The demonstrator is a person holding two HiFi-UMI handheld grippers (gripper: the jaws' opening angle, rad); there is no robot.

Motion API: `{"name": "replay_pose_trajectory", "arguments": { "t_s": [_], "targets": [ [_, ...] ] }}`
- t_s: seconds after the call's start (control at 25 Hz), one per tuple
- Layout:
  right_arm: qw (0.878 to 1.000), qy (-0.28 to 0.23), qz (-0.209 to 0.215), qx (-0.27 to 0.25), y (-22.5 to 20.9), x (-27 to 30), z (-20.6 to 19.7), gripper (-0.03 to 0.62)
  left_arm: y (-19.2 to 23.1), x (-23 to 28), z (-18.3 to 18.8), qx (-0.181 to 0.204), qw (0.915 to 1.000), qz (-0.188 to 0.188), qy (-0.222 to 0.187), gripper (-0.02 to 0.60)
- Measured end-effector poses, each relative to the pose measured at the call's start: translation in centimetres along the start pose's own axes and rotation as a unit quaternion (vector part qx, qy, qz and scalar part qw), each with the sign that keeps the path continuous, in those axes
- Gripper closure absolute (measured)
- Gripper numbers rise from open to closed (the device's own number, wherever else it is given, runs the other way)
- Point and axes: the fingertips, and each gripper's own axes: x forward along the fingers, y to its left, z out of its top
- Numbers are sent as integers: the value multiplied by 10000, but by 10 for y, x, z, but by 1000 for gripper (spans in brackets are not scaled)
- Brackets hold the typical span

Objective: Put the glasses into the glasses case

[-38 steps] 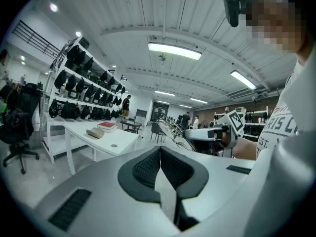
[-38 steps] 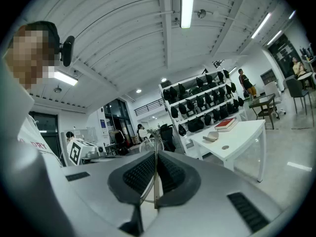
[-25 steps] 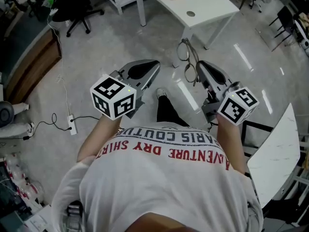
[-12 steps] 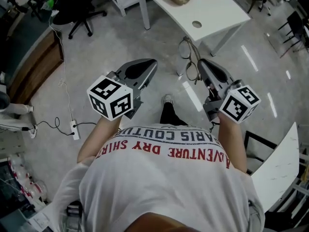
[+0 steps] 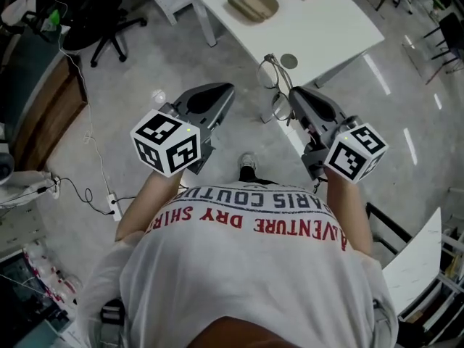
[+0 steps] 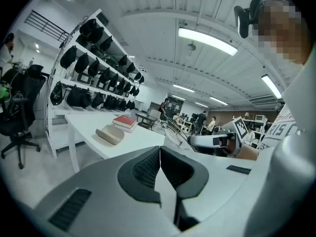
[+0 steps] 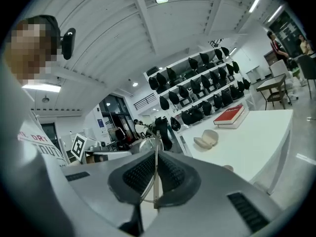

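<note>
The right tool (image 5: 296, 97) is clamping the glasses (image 5: 276, 91) by a thin temple, and in its own view its pads are hiding most of the frame. The left tool (image 5: 222, 93) is staying shut on nothing. Both are pointing roughly level toward the far worktop (image 5: 319, 27), where the case (image 5: 253, 3) is lying.

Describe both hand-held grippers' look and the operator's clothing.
The left hand-held gripper and right hand-held gripper are matching grey tapered shells with black ribbed pads. Each carries a white cube printed with black square markers. The person wears a white short-sleeved T-shirt with red and dark lettering.
</note>
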Motion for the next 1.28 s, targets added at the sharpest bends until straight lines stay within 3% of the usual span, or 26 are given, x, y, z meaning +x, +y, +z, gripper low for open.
{"name": "replay_pose_trajectory", "arguments": {
  "t_s": [0.28, 0.88, 1.28],
  "targets": [
    [9997, 249, -30, -17, -58, 45, 23, 562, 47, 53, 21, -102, 9997, 137, 160, 554],
    [9999, -9, -62, -130, -79, 67, 40, 562, 74, 66, 24, 27, 9999, 156, 23, 554],
    [9990, 199, -397, 66, -130, 154, 83, 562, 165, 120, 73, -170, 9993, -148, 284, 554]
  ]
}}
